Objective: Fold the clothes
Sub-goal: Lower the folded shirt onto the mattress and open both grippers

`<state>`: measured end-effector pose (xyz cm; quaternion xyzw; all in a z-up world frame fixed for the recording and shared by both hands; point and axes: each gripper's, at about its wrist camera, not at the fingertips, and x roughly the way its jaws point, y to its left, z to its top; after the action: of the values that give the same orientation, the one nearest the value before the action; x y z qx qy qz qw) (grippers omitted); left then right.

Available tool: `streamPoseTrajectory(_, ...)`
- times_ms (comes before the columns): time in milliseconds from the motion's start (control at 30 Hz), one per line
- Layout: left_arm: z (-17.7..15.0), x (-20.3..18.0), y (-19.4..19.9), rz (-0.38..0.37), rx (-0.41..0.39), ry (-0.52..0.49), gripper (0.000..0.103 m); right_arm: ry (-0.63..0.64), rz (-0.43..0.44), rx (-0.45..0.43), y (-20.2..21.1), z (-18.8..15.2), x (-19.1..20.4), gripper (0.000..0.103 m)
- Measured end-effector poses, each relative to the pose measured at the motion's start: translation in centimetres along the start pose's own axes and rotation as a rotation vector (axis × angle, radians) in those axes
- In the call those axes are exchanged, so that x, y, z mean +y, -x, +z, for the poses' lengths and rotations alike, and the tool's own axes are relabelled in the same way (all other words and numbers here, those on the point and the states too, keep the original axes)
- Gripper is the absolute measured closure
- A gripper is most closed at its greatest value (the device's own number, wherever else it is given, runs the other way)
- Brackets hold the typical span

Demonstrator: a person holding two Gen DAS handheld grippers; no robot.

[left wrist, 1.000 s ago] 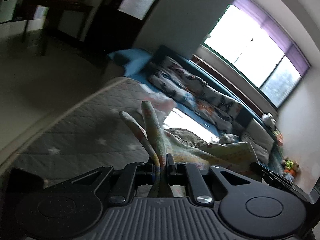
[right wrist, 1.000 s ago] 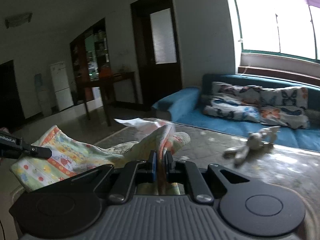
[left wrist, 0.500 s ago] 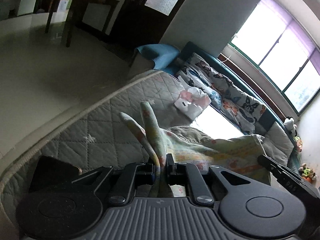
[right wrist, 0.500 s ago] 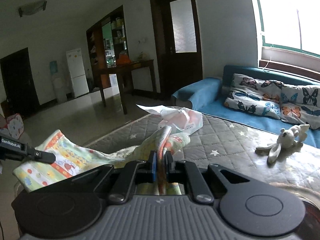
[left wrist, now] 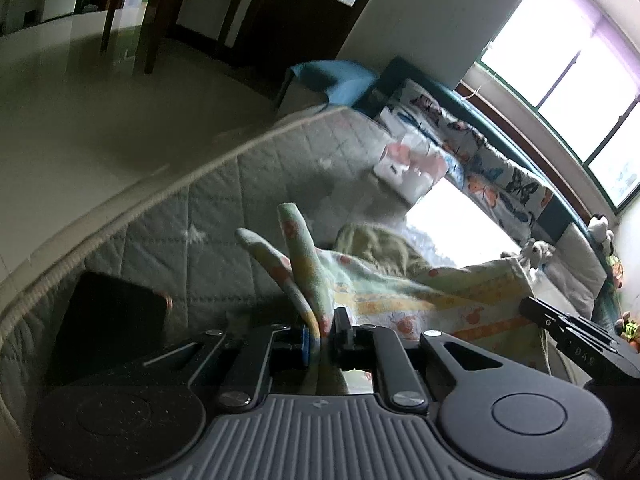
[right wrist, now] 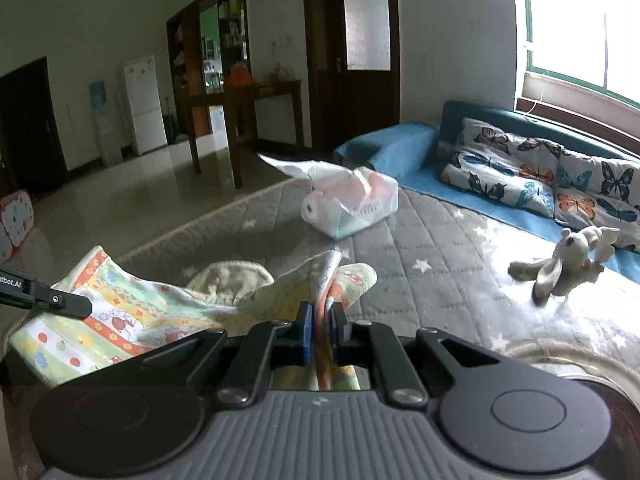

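Observation:
A pastel patterned garment (left wrist: pixel 420 292) with orange and yellow prints is stretched between both grippers above the grey quilted mattress (left wrist: pixel 248 200). My left gripper (left wrist: pixel 322 334) is shut on one corner of it, and two folds of cloth stick up past the jaws. My right gripper (right wrist: pixel 322 326) is shut on the opposite corner of the patterned garment (right wrist: pixel 120 320). The other gripper's tip shows at the right edge of the left wrist view and at the left edge of the right wrist view. An olive cloth (right wrist: pixel 228 280) lies bunched beneath the garment.
A plastic bag of items (right wrist: pixel 352 204) sits further back on the mattress (right wrist: pixel 440 248), and a plush rabbit (right wrist: pixel 560 264) lies to the right. A dark flat object (left wrist: pixel 108 324) rests near the mattress corner. Butterfly cushions (right wrist: pixel 540 180) line the blue sofa; floor and a wooden table lie beyond.
Both grippers have kept hold of the garment and dropped lower toward the mattress; the views tilted down, showing more quilt, the bag and the dark flat object.

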<state>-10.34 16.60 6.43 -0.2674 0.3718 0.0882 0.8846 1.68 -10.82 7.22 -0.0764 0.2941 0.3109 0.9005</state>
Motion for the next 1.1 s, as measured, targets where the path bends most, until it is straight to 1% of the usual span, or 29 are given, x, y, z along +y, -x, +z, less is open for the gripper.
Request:
streamPoseTrajectory(67,-0.2,0.2,-0.1,0.011,0.004,-0.002,0.089,0.002,-0.01,0.017,-0.2,-0.3,0.0,0.094)
streamPoseTrajectory(133,-0.4,0.4,-0.1,0.021,0.006,0.001,0.083,0.001,-0.02,0.032,-0.3,-0.6,-0.1,0.091)
streamPoseTrajectory(200,-0.5,0.5,-0.1,0.036,0.005,-0.001,0.069,0.001,-0.031,0.038,-0.3,-0.7,-0.3,0.089)
streamPoseTrajectory(267,-0.6,0.5,-0.1,0.052,0.002,-0.004,0.06,0.003,-0.034,0.04,-0.1,-0.8,-0.4,0.088)
streamPoseTrajectory(300,-0.6,0.6,-0.1,0.059,0.001,-0.007,0.059,0.004,-0.035,0.043,-0.1,-0.7,-0.5,0.087)
streamPoseTrajectory(333,-0.7,0.5,-0.1,0.063,0.001,-0.008,0.059,0.006,-0.035,0.045,0.0,-0.7,-0.5,0.082)
streamPoseTrajectory(367,-0.7,0.5,-0.1,0.066,0.001,-0.008,0.055,0.007,-0.036,0.047,0.1,-0.6,-0.6,0.076)
streamPoseTrajectory(400,-0.8,0.5,-0.1,0.07,0.001,-0.011,0.052,0.009,-0.035,0.047,0.2,-0.6,-0.6,0.066)
streamPoseTrajectory(433,-0.8,0.4,-0.1,0.075,0.0,-0.015,0.051,0.013,-0.031,0.046,0.3,-0.6,-0.5,0.063)
streamPoseTrajectory(467,-0.9,0.3,0.0,0.08,-0.002,-0.02,0.049,0.019,-0.025,0.048,0.4,-0.6,-0.4,0.063)
streamPoseTrajectory(500,-1.0,0.3,0.0,0.086,-0.005,-0.025,0.047,0.025,-0.019,0.049,0.5,-0.7,-0.3,0.058)
streamPoseTrajectory(533,-1.0,0.2,0.1,0.091,-0.007,-0.028,0.046,0.031,-0.014,0.05,0.6,-0.7,-0.2,0.05)
streamPoseTrajectory(600,-1.1,0.1,0.1,0.099,-0.011,-0.031,0.04,0.045,-0.003,0.054,0.7,-0.7,0.0,0.046)
streamPoseTrajectory(667,-1.2,0.0,0.3,0.105,-0.016,-0.037,0.036,0.063,0.005,0.061,0.9,-0.8,0.3,0.038)
streamPoseTrajectory(700,-1.2,-0.1,0.3,0.107,-0.017,-0.04,0.035,0.072,0.01,0.065,1.0,-0.8,0.3,0.032)
streamPoseTrajectory(833,-1.6,-0.3,0.5,0.118,-0.018,-0.056,0.029,0.105,0.026,0.09,1.2,-1.2,0.6,0.027)
streamPoseTrajectory(900,-1.8,-0.5,0.7,0.124,-0.024,-0.067,0.025,0.119,0.028,0.102,1.3,-1.4,0.7,0.019)
streamPoseTrajectory(1100,-2.5,-1.0,1.2,0.142,-0.045,-0.102,0.015,0.159,0.023,0.137,1.7,-2.4,0.8,0.012)
